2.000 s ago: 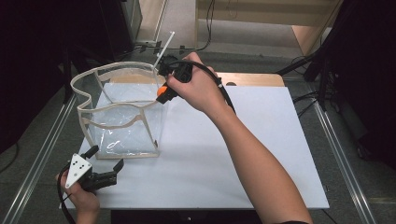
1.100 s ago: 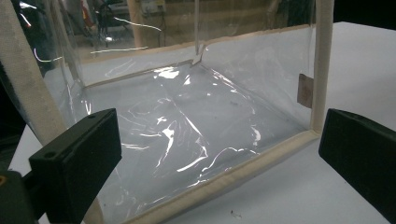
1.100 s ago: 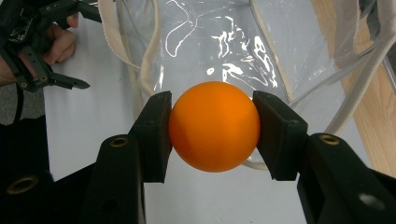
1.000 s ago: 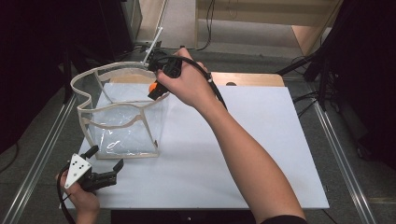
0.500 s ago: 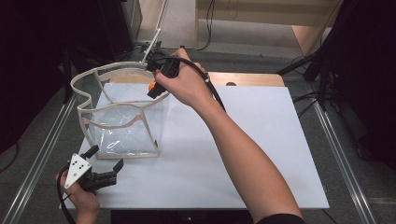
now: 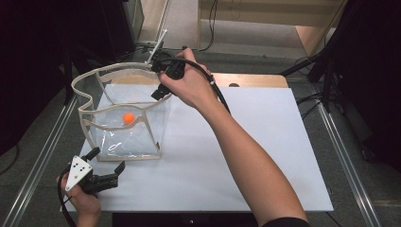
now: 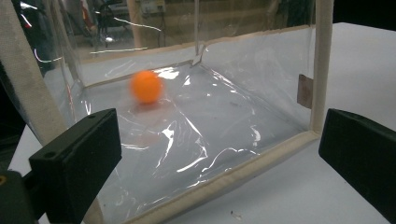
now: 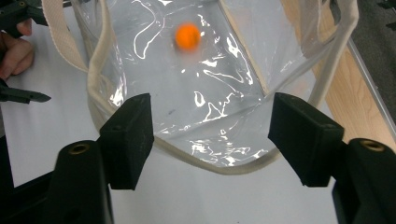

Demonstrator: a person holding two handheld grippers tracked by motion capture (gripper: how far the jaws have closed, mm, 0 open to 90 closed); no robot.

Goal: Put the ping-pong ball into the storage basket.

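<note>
White surface [image 6: 246, 156]: ball [image 6: 128, 117] is dropping inside the bag [image 6: 118, 137], right hand-held gripper [image 6: 161, 78] over it just releasing, empty; left hand-held gripper [image 6: 105, 165] beside it idling, unclenched.

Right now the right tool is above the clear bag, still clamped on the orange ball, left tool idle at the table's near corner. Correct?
Not quite. The right tool is not clamped on the orange ball: its jaws have just been opening and nothing is between them; the ball is inside the clear bag, as the right gripper view shows. The left tool does sit idle at the near corner.
</note>
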